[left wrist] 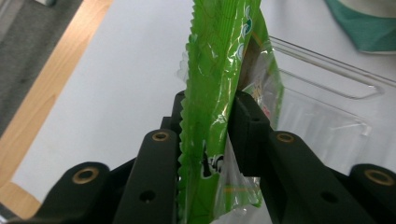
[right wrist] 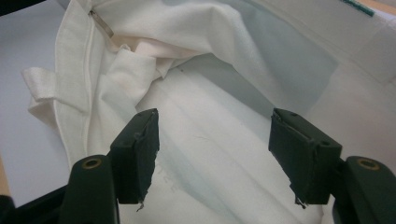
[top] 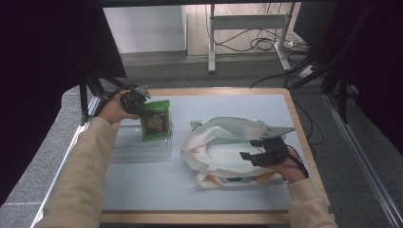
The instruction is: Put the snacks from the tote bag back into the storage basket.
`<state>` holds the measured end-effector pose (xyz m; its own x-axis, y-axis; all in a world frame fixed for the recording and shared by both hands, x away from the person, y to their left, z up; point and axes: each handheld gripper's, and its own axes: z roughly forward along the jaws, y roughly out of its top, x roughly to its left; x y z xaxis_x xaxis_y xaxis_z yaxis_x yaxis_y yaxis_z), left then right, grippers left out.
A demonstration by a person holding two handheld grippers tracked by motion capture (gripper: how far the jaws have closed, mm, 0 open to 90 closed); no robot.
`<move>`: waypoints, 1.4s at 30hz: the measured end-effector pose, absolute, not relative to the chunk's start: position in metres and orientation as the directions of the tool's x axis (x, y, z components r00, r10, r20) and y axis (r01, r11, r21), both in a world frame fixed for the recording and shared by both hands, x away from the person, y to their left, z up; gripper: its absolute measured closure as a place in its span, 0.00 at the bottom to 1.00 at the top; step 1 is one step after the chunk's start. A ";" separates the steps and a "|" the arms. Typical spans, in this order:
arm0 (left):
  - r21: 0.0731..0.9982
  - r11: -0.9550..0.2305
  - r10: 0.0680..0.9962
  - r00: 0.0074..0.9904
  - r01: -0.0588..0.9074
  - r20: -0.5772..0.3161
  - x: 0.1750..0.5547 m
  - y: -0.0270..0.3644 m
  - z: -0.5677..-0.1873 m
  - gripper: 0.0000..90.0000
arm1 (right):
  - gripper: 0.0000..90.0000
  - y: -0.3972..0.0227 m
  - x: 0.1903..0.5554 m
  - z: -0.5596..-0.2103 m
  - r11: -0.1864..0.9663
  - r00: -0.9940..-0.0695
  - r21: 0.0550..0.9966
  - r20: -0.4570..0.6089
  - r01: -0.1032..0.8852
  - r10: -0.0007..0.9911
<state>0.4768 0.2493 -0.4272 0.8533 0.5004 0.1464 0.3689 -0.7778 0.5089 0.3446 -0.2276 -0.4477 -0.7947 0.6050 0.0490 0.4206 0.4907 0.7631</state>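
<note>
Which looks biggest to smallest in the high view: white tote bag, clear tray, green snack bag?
1. white tote bag
2. clear tray
3. green snack bag, held upright over the tray.

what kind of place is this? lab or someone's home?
Probably a lab or test room: a wood-edged table on grey carpet, black curtains at the sides, and loose cables under a metal desk frame behind.

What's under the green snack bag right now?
A clear plastic tray lies under the green snack bag, which the left gripper holds upright. The bag's bottom edge is hidden.
</note>
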 end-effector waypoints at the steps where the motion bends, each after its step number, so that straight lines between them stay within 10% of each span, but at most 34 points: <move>1: 0.511 -0.779 0.498 0.854 0.363 0.153 0.477 0.249 -0.428 0.80 | 0.37 -0.228 0.345 -0.448 0.490 -0.794 0.763 0.049 0.421 0.605; 22: 0.650 -0.723 0.508 0.817 0.232 0.273 0.462 0.244 -0.391 0.63 | 0.36 -0.229 0.345 -0.447 0.489 -0.793 0.764 0.050 0.422 0.607; 42: 0.722 -0.597 0.578 0.812 0.350 0.084 0.436 0.228 -0.384 0.51 | 0.36 -0.235 0.341 -0.442 0.469 -0.795 0.781 0.058 0.413 0.604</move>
<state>0.4362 0.2284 -0.3835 0.8119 0.5777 0.0843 0.3498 -0.5969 0.7221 0.3414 -0.2349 -0.4425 -0.7952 0.6035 0.0580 0.4126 0.4686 0.7812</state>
